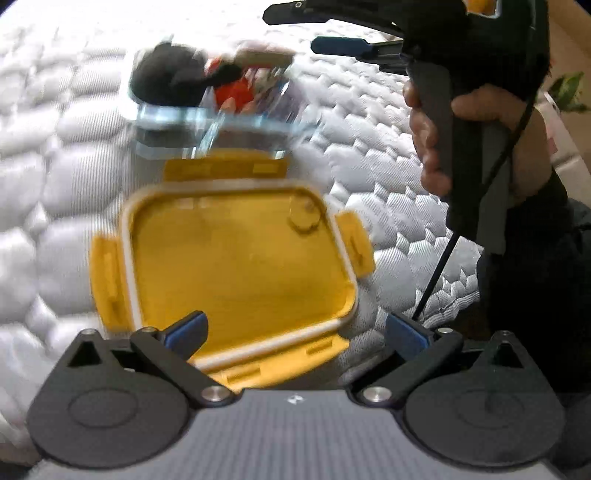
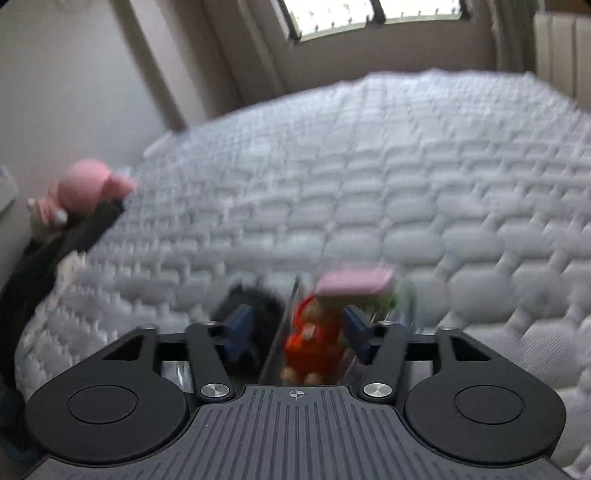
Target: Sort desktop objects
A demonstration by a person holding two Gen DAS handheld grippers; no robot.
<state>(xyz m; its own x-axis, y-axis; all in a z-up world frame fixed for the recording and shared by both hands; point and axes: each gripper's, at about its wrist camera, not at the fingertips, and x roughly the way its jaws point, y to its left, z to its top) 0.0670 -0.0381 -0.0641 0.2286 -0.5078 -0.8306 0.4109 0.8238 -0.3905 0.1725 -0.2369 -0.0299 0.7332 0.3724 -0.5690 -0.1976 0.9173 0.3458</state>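
Observation:
A yellow snap-lock lid [image 1: 236,258] lies flat on the white quilted mattress [image 1: 55,184]. My left gripper [image 1: 297,328] is open, and the lid's near edge sits between its blue-padded fingers. Just beyond the lid stands a clear divided container [image 1: 221,125], blurred, holding a black object [image 1: 166,77] and a red toy [image 1: 232,92]. My right gripper [image 1: 290,29], held by a hand [image 1: 428,140], hovers open over the container. In the right wrist view, the red toy [image 2: 314,339], the black object [image 2: 258,306] and a pink block [image 2: 354,282] lie below the right gripper [image 2: 298,328].
A pink plush toy [image 2: 88,188] sits at the mattress's left edge by the wall, with a black shape [image 2: 92,225] in front of it. The mattress [image 2: 406,184] stretches far ahead to a window [image 2: 369,14]. A dark sleeve [image 1: 535,277] is on the right.

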